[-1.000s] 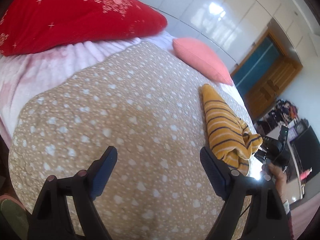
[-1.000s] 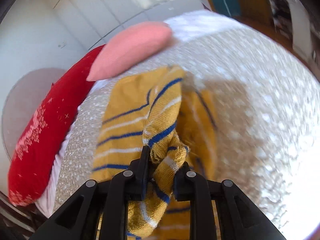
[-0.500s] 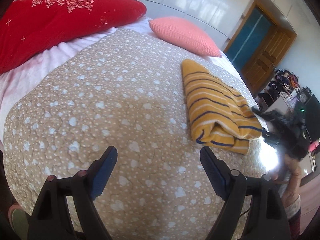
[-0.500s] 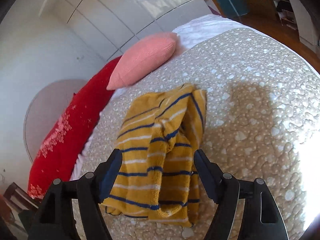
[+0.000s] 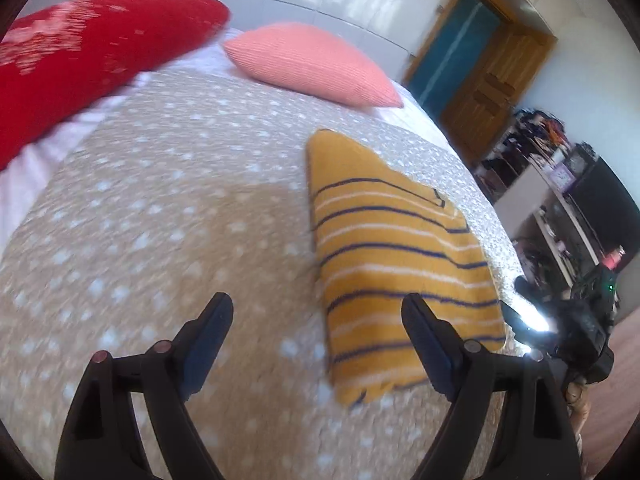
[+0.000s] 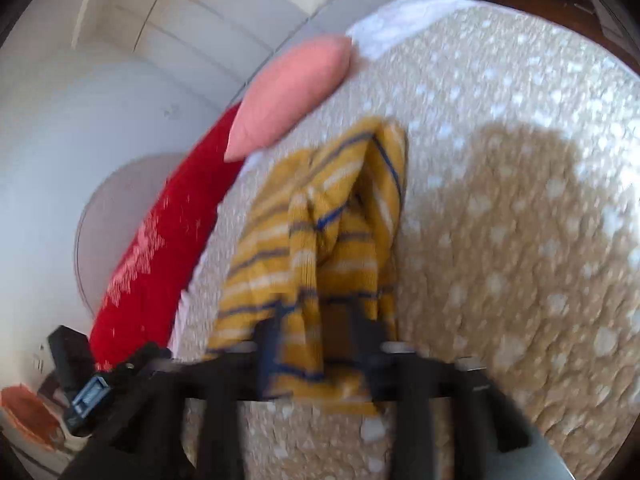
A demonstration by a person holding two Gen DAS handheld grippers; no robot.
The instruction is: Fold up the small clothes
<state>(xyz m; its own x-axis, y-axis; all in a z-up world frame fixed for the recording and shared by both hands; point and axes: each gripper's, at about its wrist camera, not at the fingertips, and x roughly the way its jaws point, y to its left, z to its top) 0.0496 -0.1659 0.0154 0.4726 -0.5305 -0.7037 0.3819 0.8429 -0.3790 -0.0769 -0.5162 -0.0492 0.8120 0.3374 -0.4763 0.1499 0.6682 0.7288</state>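
Observation:
A yellow knit garment with blue and white stripes lies folded on the tan spotted bedspread. My left gripper is open and empty, low over the bedspread, with its right finger over the garment's near left edge. In the right wrist view the same garment lies bunched, and my right gripper sits at its near edge with the fingers closing around a fold of it. That view is blurred, so I cannot tell whether they grip the cloth. The right gripper's body shows at the far right of the left view.
A red pillow and a pink pillow lie at the head of the bed. A wooden door and cluttered shelves stand beyond the bed's right side. A white wall is on the left.
My right gripper let go of the garment, opened wide, and has now moved back onto its near edge with narrower fingers. My left gripper moved right, closer to the garment.

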